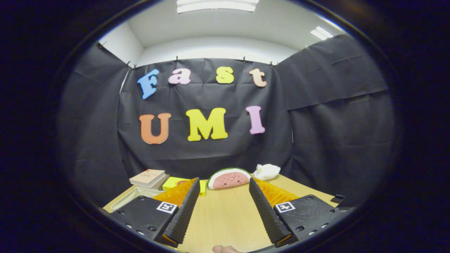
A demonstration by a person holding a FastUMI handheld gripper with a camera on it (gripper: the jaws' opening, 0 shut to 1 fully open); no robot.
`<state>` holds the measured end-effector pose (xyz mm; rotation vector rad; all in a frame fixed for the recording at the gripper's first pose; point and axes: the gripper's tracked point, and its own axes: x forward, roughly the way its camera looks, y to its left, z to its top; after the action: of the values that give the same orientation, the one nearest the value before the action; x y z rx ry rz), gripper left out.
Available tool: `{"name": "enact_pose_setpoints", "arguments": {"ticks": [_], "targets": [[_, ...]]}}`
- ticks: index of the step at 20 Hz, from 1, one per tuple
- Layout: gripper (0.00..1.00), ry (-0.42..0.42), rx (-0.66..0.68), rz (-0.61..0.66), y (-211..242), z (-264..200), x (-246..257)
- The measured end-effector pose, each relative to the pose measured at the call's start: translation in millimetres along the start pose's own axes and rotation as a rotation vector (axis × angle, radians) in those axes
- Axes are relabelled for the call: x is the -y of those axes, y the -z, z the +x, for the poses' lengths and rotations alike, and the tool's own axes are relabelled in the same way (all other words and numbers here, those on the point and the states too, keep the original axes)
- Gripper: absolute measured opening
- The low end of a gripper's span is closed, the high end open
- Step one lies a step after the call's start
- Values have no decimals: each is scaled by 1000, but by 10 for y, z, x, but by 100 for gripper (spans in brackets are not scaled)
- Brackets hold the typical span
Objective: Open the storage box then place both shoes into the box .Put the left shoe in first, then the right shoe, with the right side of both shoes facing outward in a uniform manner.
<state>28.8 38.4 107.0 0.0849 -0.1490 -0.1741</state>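
Spanning the scene, a wooden table (225, 211) runs from under the gripper to the black cloth wall (211, 154) at the back. Gripper (224, 184) hovers above the tabletop, fingers (182, 211) spread wide apart, nothing between them but bare wood. Ceiling lights (216, 5) overhead. Beyond the fingertips, at the table's far edge against the cloth, a watermelon-slice plush (228, 178) sits about centered between the fingers. Just right of it, a small white plush (267, 171), near but apart. Behind the left finger, stacked books (149, 178) at the far left of the table; a yellow box (175, 182) beside them, partly hidden by the finger. A pale tray or box rim (135, 196) shows at the table's left edge, just beside the left finger's base; cannot tell if that is the storage box. Shoes cannot be located. A dark object (338, 199) at the table's right edge, too cut off to identify. A fingertip of a person (225, 249) peeks in at the near edge, below the gap between the fingers.
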Motion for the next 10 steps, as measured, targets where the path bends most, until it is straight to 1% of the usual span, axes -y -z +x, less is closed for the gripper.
{"name": "enact_pose_setpoints", "arguments": {"ticks": [2,3,5,7,10], "targets": [[86,2,-13,14,12,-13,129],[88,8,-18,13,29,0,198],[90,13,-14,-8,48,12,284],[93,11,-17,-45,115,21,273],[96,-22,-40,-77,252,11,147]]}}
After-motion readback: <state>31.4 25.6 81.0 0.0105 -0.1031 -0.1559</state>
